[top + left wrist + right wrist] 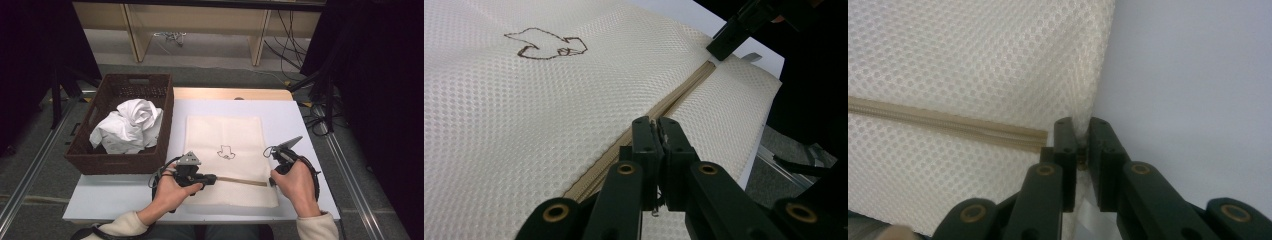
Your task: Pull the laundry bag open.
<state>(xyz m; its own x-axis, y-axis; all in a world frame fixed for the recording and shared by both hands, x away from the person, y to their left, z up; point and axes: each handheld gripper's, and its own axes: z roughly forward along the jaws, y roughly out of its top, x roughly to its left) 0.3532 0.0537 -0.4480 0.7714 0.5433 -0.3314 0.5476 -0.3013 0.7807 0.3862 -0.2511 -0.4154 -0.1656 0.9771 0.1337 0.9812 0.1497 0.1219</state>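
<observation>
A flat cream mesh laundry bag with a small dark outline drawing on it lies at the centre of the white table in the high view, its tan zipper running across the lower part of the frame.

The left gripper sits at the zipper's left end. In the left gripper view its jaws are pressed together over the zipper line, apparently pinching the slider or pull, though the piece itself is too small to make out.

The right gripper is at the bag's right edge in the lower right of centre. In the right gripper view its jaws are pinched on the mesh edge just past the zipper's end, anchoring the bag.

The zipper looks closed along its whole visible length, so I judge the pull has yet to be run. Both holds seem set.

A dark brown woven basket at the left of the high view holds crumpled white cloth, which probably has yet to go into the bag.
</observation>
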